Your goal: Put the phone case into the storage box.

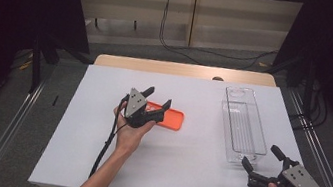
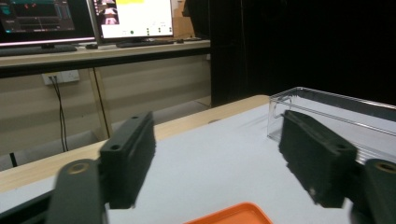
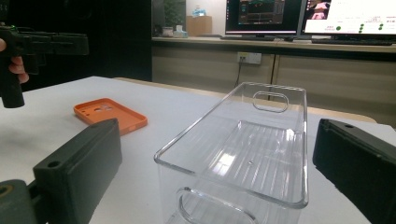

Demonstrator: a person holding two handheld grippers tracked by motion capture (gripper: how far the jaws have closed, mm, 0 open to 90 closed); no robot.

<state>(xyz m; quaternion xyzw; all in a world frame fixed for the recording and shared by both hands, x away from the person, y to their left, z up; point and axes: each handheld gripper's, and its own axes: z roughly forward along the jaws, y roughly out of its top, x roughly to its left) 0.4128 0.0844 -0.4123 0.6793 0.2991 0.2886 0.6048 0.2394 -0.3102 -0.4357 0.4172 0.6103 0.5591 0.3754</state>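
Barely started: the left tongs (image 1: 158, 98) hover spread over the orange phone case (image 1: 166, 118) flat on the counter (image 1: 181, 177), right tongs (image 1: 260, 157) spread by the empty clear bin (image 1: 243, 126).

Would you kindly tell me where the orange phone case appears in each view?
High view: orange phone case lies centre-left on the white table, partly behind the left gripper.
Left gripper view: its edge at the bottom, centre.
Right gripper view: left of centre.
Shared landmark: the clear plastic bin.

Matt orange plastic case (image 1: 171, 118); glossy clear plastic bin (image 1: 244, 126).
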